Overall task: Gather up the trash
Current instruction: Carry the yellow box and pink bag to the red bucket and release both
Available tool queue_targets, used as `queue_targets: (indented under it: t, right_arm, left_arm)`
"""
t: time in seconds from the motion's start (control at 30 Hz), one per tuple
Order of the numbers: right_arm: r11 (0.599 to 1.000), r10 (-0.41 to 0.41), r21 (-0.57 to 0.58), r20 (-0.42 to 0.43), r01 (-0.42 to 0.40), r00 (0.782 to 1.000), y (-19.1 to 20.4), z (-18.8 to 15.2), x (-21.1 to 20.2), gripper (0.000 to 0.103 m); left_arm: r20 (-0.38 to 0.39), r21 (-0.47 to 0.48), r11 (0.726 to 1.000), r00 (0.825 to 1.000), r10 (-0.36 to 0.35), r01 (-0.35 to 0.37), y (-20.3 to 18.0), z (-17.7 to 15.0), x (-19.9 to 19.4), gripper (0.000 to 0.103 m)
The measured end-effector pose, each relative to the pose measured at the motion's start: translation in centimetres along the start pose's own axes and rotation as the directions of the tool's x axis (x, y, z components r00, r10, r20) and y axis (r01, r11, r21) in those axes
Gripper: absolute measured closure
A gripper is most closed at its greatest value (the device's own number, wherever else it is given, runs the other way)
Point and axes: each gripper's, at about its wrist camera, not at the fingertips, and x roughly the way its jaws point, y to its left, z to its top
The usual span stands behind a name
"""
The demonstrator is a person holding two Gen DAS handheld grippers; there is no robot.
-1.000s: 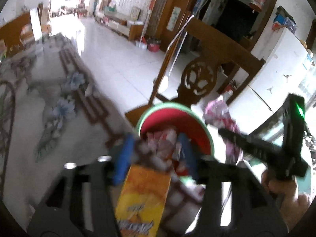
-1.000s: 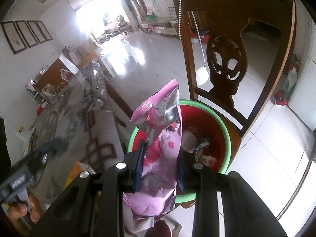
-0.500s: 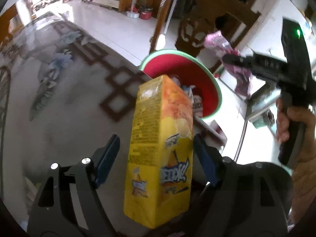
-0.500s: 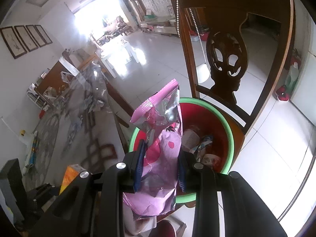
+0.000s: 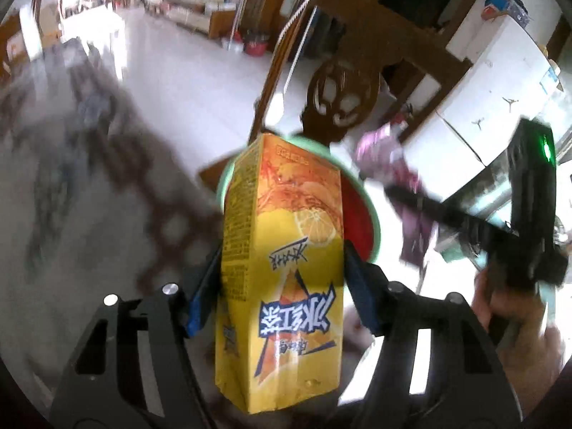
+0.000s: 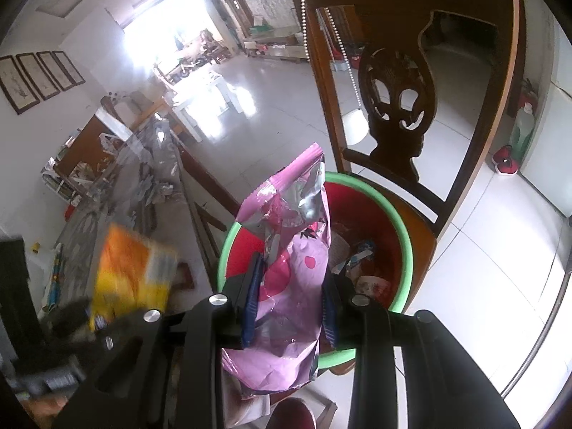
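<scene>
- The landmark is the red basin [image 6: 371,214] with a green rim, which sits on the seat of a carved wooden chair [image 6: 397,82] at the edge of the patterned desk [image 5: 89,186]
- The left tool [image 5: 282,286] has a yellow drink carton [image 5: 282,268] between its blue pads; its jaws are closing, and the pads sit against the carton's two sides
- The carton stands upright in the left view, on the near side of the basin, covering most of the basin's bowl; in the right view it shows as a blurred yellow shape left of the basin, over the desk
- The right tool [image 6: 291,300] has a pink foil wrapper [image 6: 289,257] between its pads; its jaws are opening, with the wrapper there and the pads close against it
- The wrapper hangs over the basin's near rim, its top end rising above the bowl
- Inside the basin lie scraps of paper and packets [image 6: 361,261]
- A hand [image 5: 514,325] grips the right tool's handle, right of the basin in the left view
</scene>
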Motion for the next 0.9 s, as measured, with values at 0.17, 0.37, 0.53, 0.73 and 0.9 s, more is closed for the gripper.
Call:
queue_targets:
  t: [0.17,0.37,0.53,0.73,0.9]
  right_arm:
    - [0.999,-0.026,0.022,0.048,0.025,0.998,-0.5,0.8,-0.9,0.049]
    - [0.999,-0.03,0.013,0.065,0.03,0.997,-0.1,1.2,-1.7,0.048]
    - [1.0,-0.007,-0.015,0.091,0.008,0.996,2.4,1.3,-2.9,0.043]
    - [0.993,0.04,-0.119,0.162,-0.02,0.986,8.6,1.4,-4.6,0.028]
    - [0.979,0.114,-0.194,0.261,-0.063,0.959,14.4,1.1,-6.0,0.016]
  left_arm:
    - [0.094,-0.005,1.0,0.996,-0.012,0.012,-1.3,2.5,-0.8,0.02]
    - [0.194,0.0,1.0,0.981,0.002,-0.002,-1.8,2.9,-3.5,0.017]
    - [0.303,-0.017,0.999,0.952,0.036,-0.032,-1.0,2.4,-7.5,0.01]
    - [0.459,-0.088,0.993,0.882,0.107,-0.075,2.1,0.4,-14.2,0.005]
    - [0.558,-0.161,0.976,0.802,0.214,-0.148,5.9,-2.4,-20.6,0.005]
